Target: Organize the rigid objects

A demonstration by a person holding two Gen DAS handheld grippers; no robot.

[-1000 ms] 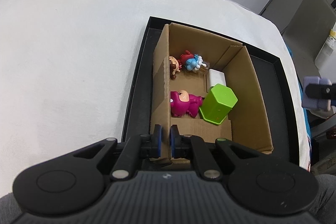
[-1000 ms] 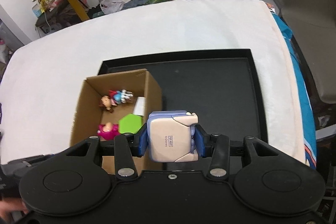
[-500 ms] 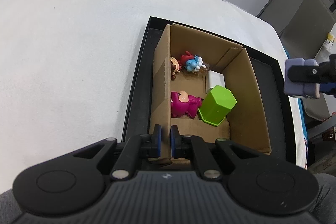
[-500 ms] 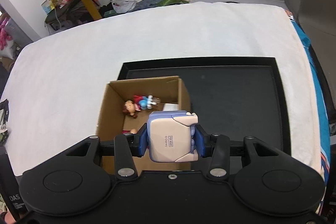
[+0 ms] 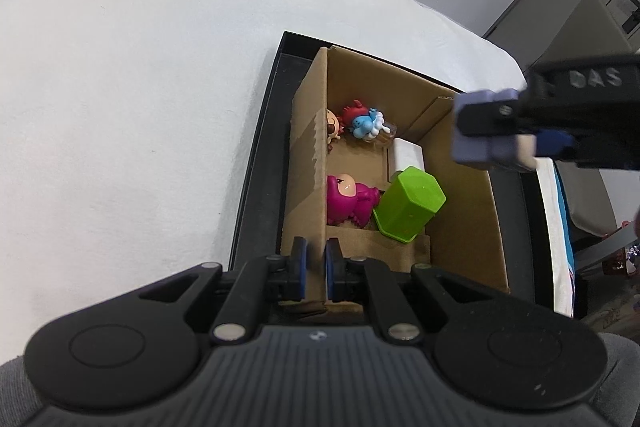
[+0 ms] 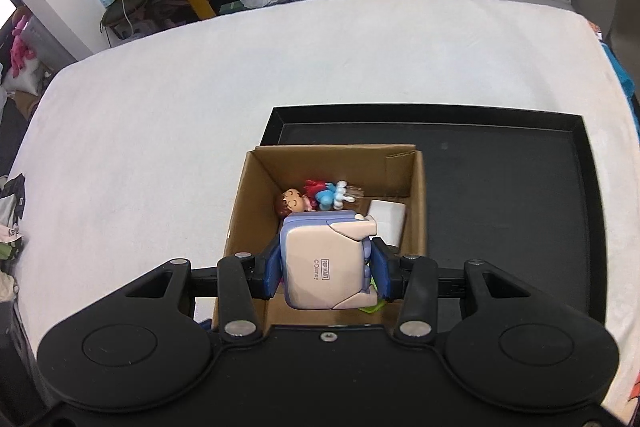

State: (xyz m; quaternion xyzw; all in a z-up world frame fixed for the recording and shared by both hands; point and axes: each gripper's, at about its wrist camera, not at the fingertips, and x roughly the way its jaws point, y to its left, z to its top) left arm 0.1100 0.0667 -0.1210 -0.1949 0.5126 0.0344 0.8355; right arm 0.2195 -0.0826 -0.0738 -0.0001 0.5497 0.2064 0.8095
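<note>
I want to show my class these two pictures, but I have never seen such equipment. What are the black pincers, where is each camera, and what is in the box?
A person holds a two-finger gripper in each hand; a camera on each looks along its fingers. In the left view, the left gripper pinches the wall of a cardboard box standing in a black tray. Inside lie a green container, a magenta figure and small dolls. In the right view, the right gripper holds a lavender toy figure over the box.

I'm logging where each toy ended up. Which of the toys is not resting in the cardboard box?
The lavender blocky toy: the right claw holds it above the cardboard box, while the magenta figure, green container and small dolls lie inside.
</note>
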